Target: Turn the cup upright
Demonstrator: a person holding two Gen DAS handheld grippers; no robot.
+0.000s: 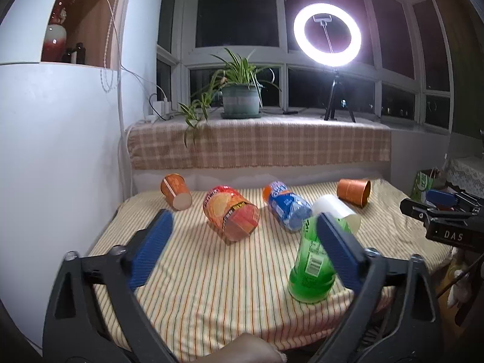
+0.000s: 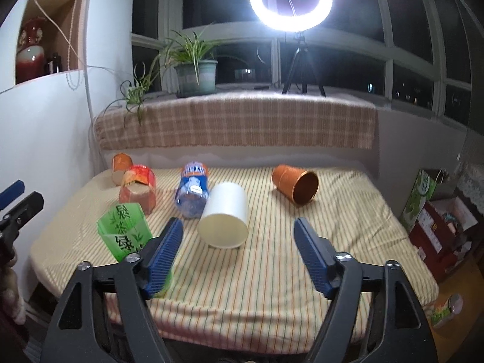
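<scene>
A white paper cup (image 2: 224, 215) lies on its side on the striped table, mouth toward me; in the left wrist view it (image 1: 335, 207) shows partly behind my finger. An orange cup (image 2: 295, 183) (image 1: 354, 191) lies on its side at the back right. My right gripper (image 2: 239, 236) is open and empty, just in front of the white cup. My left gripper (image 1: 242, 233) is open and empty, in front of the red container (image 1: 231, 216). The right gripper (image 1: 447, 214) shows at the right edge of the left wrist view.
A green cut bottle (image 2: 125, 230) (image 1: 311, 267), a blue bottle (image 2: 193, 189) (image 1: 287, 205), a red container (image 2: 139, 189) and a small orange cup (image 1: 176, 191) (image 2: 121, 168) lie on the striped cloth (image 2: 272, 287). A plaid-covered sill (image 2: 236, 124) holds a plant and a ring light.
</scene>
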